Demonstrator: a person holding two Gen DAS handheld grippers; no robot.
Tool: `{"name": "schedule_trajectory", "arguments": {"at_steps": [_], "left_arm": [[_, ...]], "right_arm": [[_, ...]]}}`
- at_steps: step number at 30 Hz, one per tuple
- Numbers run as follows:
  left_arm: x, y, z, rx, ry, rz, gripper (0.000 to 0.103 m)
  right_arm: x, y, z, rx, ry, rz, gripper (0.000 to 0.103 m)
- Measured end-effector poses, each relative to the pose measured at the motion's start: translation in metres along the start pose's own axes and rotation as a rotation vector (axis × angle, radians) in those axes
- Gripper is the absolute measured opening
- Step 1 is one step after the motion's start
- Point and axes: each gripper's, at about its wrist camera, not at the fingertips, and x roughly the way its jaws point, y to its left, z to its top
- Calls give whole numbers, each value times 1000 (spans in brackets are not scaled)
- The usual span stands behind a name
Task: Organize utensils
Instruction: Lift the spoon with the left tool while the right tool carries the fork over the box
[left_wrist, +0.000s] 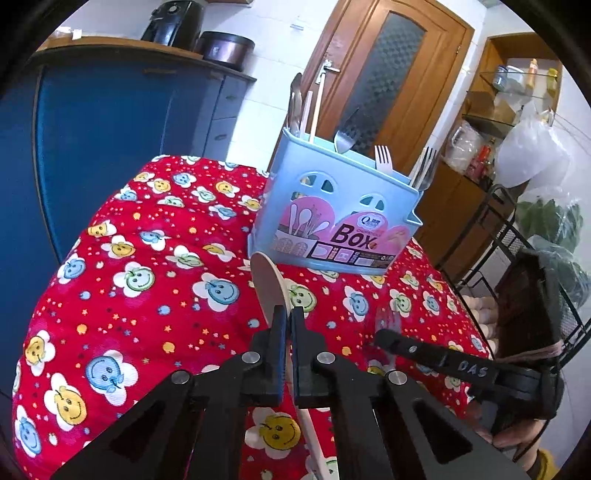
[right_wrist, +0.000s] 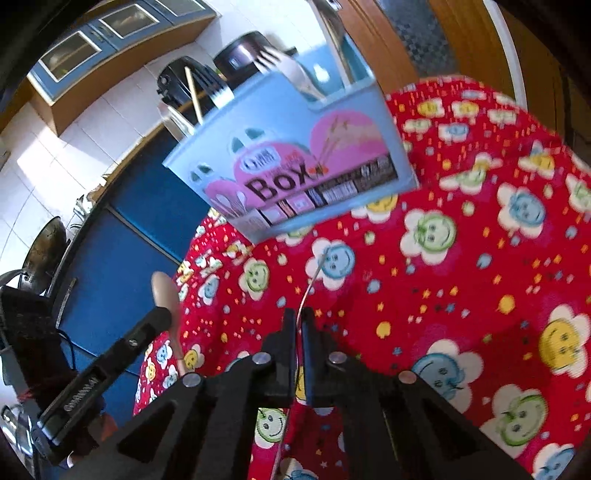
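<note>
Upright on the red smiley-print table (left_wrist: 155, 258) stands a light blue utensil box (left_wrist: 332, 210), holding forks, a spoon and chopsticks that poke above its rim. Just before it, the left tool (left_wrist: 288, 314) is clamped on a pale spoon (left_wrist: 267, 280), while the right tool (right_wrist: 299, 317) is clamped on a thin metal fork (right_wrist: 314, 275) seen edge-on.

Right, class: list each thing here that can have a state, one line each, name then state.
left gripper: shut on the pale spoon.
right gripper: shut on the thin metal utensil.
blue utensil box: upright on the red tablecloth, holding forks and other utensils.
wooden door: closed.
</note>
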Motion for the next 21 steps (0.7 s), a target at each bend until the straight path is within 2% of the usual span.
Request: {"name": "schedule_trajectory", "arguments": {"at_steps": [11, 21], "left_arm": [[-16, -10, 9, 8, -65, -38, 2], [-36, -24, 42, 49, -165, -46, 2]], "right_arm": [[-48, 19, 12, -116, -148, -41, 3], [-76, 34, 37, -186, -259, -80, 3]]}}
